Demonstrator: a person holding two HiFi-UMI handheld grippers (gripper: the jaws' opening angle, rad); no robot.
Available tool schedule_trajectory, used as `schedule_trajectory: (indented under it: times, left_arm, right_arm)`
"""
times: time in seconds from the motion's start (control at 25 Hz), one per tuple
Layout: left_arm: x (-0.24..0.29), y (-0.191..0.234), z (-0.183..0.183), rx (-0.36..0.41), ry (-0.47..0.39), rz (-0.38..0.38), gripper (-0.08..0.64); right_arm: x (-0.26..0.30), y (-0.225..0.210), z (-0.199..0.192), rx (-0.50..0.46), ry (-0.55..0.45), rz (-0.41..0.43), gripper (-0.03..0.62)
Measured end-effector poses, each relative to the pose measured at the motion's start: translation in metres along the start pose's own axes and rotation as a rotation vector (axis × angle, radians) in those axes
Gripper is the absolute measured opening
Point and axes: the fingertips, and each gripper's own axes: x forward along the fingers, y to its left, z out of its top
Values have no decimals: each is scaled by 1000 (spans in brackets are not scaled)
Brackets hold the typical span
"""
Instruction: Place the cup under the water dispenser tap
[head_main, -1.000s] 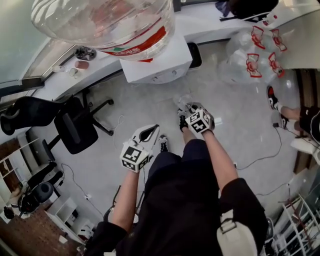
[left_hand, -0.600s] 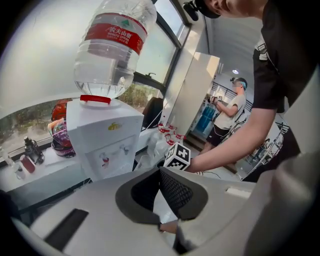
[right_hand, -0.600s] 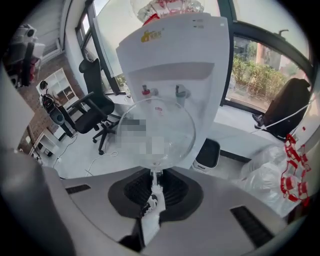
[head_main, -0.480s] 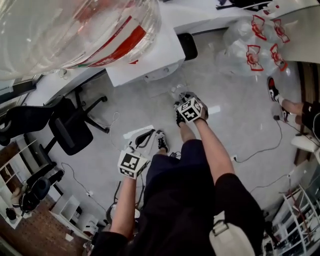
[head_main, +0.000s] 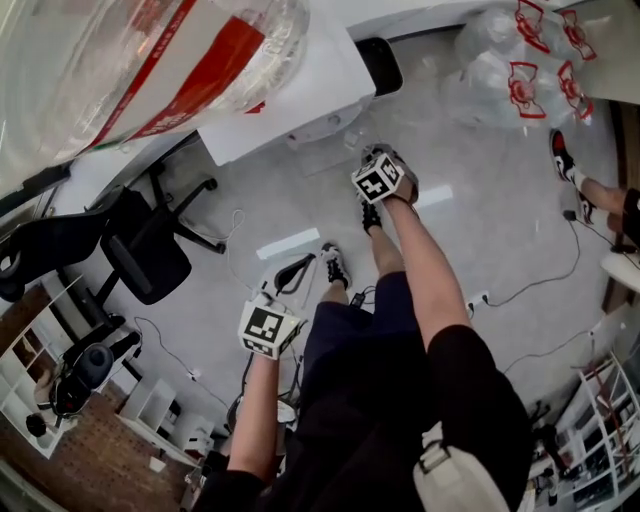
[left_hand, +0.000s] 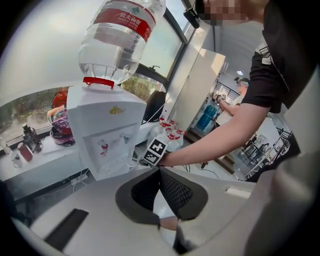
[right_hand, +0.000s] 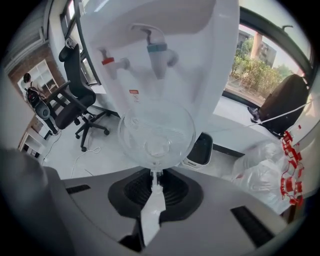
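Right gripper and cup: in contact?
Touching. In the right gripper view, the right gripper has its jaws pinched on the near rim of the clear cup.

Bottle (head_main: 150, 60) cut off at head view's top, dispenser (right_hand: 200, 75) cropped above in right gripper view

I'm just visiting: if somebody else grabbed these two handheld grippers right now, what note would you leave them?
Right gripper: jaws shut on the edge of the clear plastic cup.
Left gripper: jaws together, nothing in them.
Cup: in the air in front of the water dispenser, below its blue tap in the right gripper view.
Done: cup picked up and brought to the dispenser.
Left: set it down under the tap, then let go.
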Motion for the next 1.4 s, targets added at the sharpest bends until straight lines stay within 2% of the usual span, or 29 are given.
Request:
schedule_trajectory:
  times: [0.24, 0.4, 0.52, 0.76, 0.92, 1.08, 1.4]
  left_arm:
    - [3, -3, -26, -31, 47, 11, -2]
    - [8, -5, -40, -56, 49, 25, -2]
    - [12, -10, -43, -55, 38, 21, -2]
    - [14, -18, -53, -67, 71, 15, -2]
    - [10, -14, -55, -72, 75, 21, -2]
    - [11, -13, -59, -70, 77, 27, -2]
    - [16, -20, -61, -61, 92, 12, -2]
  right_arm:
    - [25, -13, 10, -18, 25, -41, 14]
    - [39, -21, 19, -42, 33, -61, 14]
    - [45, -22, 28, -49, 34, -59, 14]
    - [59, -15, 38, -92, 66, -33, 15]
    - [67, -11, 39, -113, 80, -42, 15]
    - [71, -13, 45, -173, 76, -66, 17]
    - [70, -20, 48, -148, 46, -73, 39]
